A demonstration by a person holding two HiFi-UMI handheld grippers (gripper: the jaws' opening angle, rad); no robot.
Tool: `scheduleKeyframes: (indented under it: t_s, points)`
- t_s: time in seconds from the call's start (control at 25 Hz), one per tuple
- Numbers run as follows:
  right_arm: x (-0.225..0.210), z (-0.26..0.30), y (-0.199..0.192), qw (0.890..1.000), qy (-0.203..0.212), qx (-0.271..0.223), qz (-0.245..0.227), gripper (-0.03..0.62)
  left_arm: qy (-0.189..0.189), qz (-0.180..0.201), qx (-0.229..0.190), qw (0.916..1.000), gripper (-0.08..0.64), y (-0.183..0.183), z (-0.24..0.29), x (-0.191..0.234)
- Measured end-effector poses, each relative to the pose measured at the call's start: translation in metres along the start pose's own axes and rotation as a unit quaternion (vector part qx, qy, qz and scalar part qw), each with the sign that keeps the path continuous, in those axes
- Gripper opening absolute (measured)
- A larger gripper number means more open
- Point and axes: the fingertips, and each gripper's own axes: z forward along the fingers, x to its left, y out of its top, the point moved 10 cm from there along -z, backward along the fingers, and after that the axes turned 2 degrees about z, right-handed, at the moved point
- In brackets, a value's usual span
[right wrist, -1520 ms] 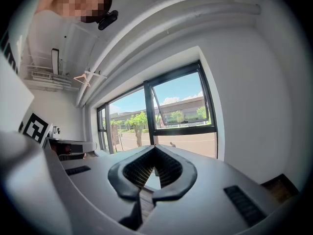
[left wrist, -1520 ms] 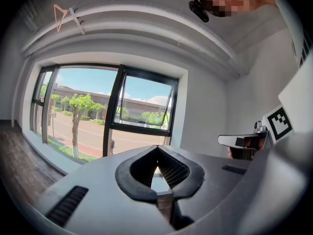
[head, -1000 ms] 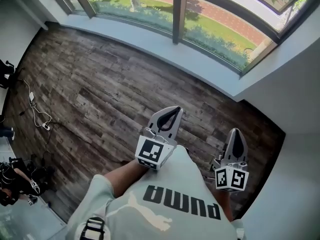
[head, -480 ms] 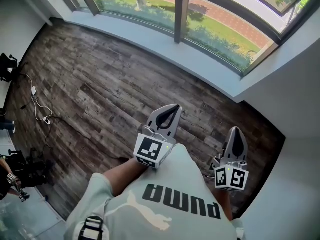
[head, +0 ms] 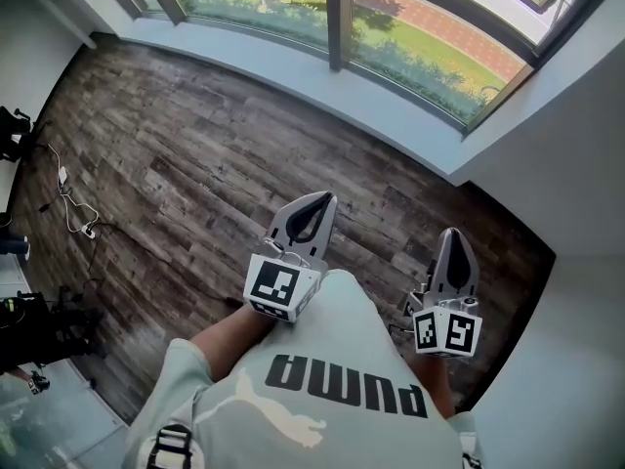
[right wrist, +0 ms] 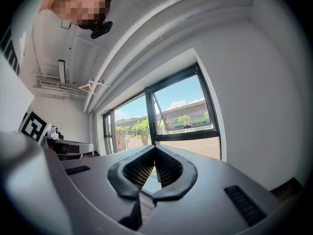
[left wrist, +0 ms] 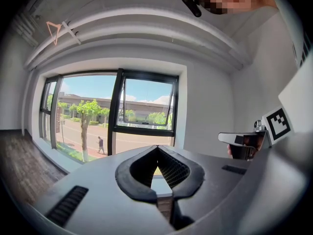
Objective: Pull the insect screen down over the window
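The window (head: 420, 52) has a dark frame and a dark upright post (head: 335, 18), and runs along the top of the head view above a pale sill (head: 293, 76). The left gripper view shows the window (left wrist: 142, 106) straight ahead, its upper right pane tilted open. I see no insect screen over the glass. My left gripper (head: 314, 201) is shut and empty, held over the wood floor and pointing at the window. My right gripper (head: 452, 234) is also shut and empty, beside the white wall. In each gripper view the jaws meet, left gripper (left wrist: 157, 148) and right gripper (right wrist: 155, 148).
A white wall (head: 576, 164) closes in on the right and meets the window at a corner. White cables with a power strip (head: 73, 218) lie on the floor at the left, with dark equipment (head: 39, 330) below them. A clothes hanger (left wrist: 56, 31) hangs near the ceiling.
Both grippers have drifted a little toward the window, side by side. Their jaws stay shut.
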Motion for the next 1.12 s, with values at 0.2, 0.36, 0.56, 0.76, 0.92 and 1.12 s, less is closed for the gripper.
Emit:
scheduleKeyframes:
  t_s: [0.2, 0.36, 0.56, 0.76, 0.92, 1.12]
  points:
    - [-0.009, 0.014, -0.004, 1.000, -0.005, 0.003, 0.004, 0.005, -0.004, -0.002, 0.002, 1.0000, 0.012, 0.000, 0.020, 0.004]
    - [-0.015, 0.042, -0.009, 1.000, -0.023, 0.010, 0.001, 0.005, -0.024, -0.009, 0.011, 0.9996, 0.012, -0.005, 0.054, 0.022]
    - [-0.017, 0.099, -0.013, 0.998, -0.056, 0.020, -0.009, 0.005, -0.052, -0.021, 0.012, 0.9983, 0.012, -0.006, 0.118, 0.067]
    - [-0.013, 0.178, 0.005, 0.996, -0.085, 0.015, -0.022, 0.005, -0.078, -0.023, -0.004, 0.9967, 0.012, 0.018, 0.190, 0.124]
    - [-0.009, 0.239, 0.016, 0.994, -0.103, 0.005, -0.032, 0.005, -0.091, -0.020, -0.020, 0.9954, 0.012, 0.035, 0.237, 0.171]
    - [0.005, 0.298, 0.019, 0.993, -0.113, 0.001, -0.038, 0.005, -0.093, -0.019, -0.023, 0.9952, 0.012, 0.043, 0.266, 0.225]
